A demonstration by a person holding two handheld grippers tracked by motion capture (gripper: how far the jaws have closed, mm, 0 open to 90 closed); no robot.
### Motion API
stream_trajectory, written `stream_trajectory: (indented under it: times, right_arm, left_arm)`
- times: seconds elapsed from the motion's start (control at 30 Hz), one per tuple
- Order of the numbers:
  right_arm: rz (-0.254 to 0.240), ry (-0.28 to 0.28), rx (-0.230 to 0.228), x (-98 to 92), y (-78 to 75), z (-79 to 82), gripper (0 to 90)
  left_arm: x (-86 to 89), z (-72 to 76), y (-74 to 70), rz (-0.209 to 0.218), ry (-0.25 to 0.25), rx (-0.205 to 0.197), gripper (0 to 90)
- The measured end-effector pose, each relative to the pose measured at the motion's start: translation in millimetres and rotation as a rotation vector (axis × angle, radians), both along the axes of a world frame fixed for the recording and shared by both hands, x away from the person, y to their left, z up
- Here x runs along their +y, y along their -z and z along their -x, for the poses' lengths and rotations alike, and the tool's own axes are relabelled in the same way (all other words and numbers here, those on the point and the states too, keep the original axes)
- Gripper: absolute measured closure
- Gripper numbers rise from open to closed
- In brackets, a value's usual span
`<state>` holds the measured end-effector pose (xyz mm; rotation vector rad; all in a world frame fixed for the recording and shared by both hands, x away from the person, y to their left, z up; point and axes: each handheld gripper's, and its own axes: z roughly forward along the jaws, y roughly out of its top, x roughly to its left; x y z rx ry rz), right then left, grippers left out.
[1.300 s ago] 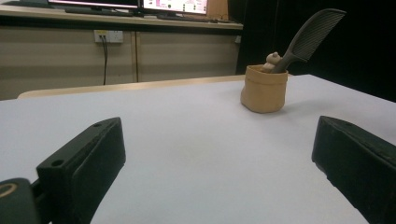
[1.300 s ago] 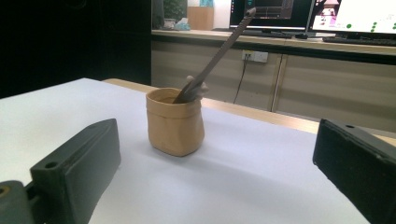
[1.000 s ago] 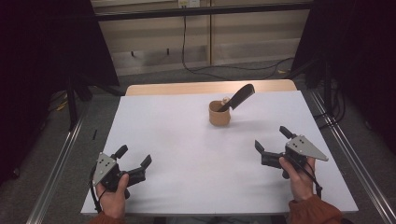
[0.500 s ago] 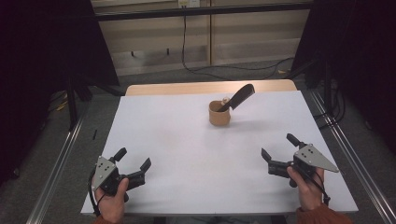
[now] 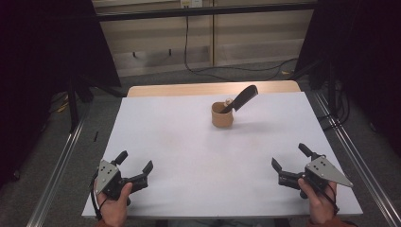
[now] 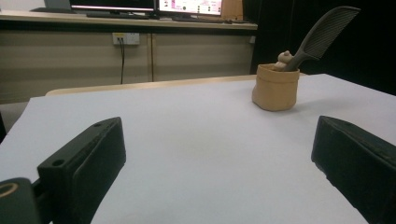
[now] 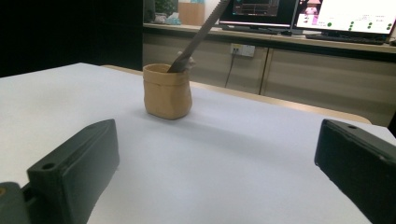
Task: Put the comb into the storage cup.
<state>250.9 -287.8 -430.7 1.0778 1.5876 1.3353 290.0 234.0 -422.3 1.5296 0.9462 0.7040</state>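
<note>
One small tan, soft-sided cup (image 5: pixel 222 116) stands upright on the far half of the white-topped desk (image 5: pixel 198 156), slightly right of centre and close to the far edge, where a strip of bare wood shows. A dark grey plastic comb (image 5: pixel 241 99) leans out of the cup, handle down and toothed end tilted up toward the far right; a small pale object (image 6: pixel 283 59) sits beside it at the rim, too small to identify. In the left gripper view the cup appears upper right, in the right gripper view upper left, with the comb rising above it.

Both tools rest at the near edge, well apart from the cup and from each other. The left gripper (image 5: pixel 135 171), held in the person's left hand (image 5: pixel 115 210), sits near the near-left corner; its black jaws are spread wide with nothing between them. The right gripper (image 5: pixel 291 163), carrying a grey three-cornered plate and held in the right hand (image 5: pixel 318 201), sits near the near-right corner, its jaws likewise spread wide and empty over bare desk surface.
</note>
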Motion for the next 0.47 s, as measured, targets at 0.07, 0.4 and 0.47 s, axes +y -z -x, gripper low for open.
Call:
stream_trajectory:
  times: [0.07, 0.4, 0.47]
  right_arm:
    - [0.007, 0.012, -0.013, 0.4, 0.2, 0.9, 0.0]
    - [-0.025, 0.011, -0.013, -0.7, 0.9, -3.0, 0.0]
    - [-0.025, 0.009, -0.012, -0.2, 1.2, -3.3, 0.0]
  left_arm:
    - [-0.2, 1.0, -0.5, -0.005, 0.001, -0.006, 3.1]
    - [0.2, -3.1, 0.0, 0.006, 0.003, -0.004, 3.1]
    - [0.2, -3.0, -0.3, 0.006, 0.004, -0.006, 3.1]
